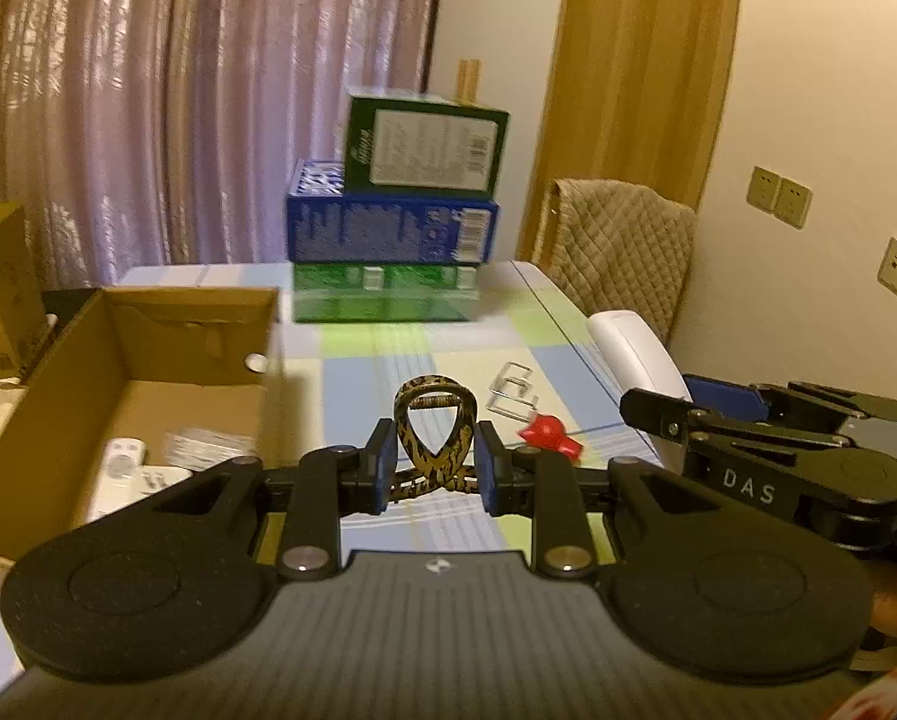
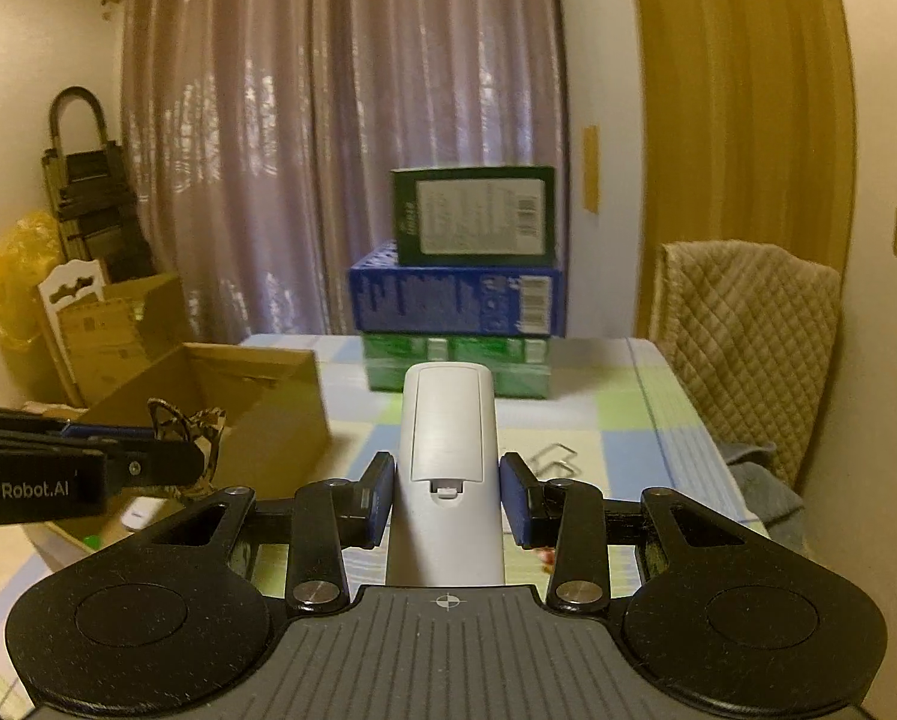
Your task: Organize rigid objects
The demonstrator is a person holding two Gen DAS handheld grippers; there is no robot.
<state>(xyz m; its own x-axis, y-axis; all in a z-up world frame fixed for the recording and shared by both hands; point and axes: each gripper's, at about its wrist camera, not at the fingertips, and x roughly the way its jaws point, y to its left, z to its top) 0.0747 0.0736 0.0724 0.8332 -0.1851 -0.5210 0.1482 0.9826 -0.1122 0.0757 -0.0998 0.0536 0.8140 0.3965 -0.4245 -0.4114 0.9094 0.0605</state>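
Right tool (image 2: 447, 501) clamping white remote (image 2: 447, 468) — long axis pointing forward, left tool (image 1: 436, 468) gripping hair claw (image 1: 435, 426)

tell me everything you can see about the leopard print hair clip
The hair clip is a claw type with a brown-and-black leopard pattern, hard and plastic-looking, with a teardrop-shaped loop and crossed arms below it. It stands upright, clamped between the blue pads of the left gripper, apparently held above the checked table. From the right wrist view it hangs near the open cardboard box. Nothing else touches it.
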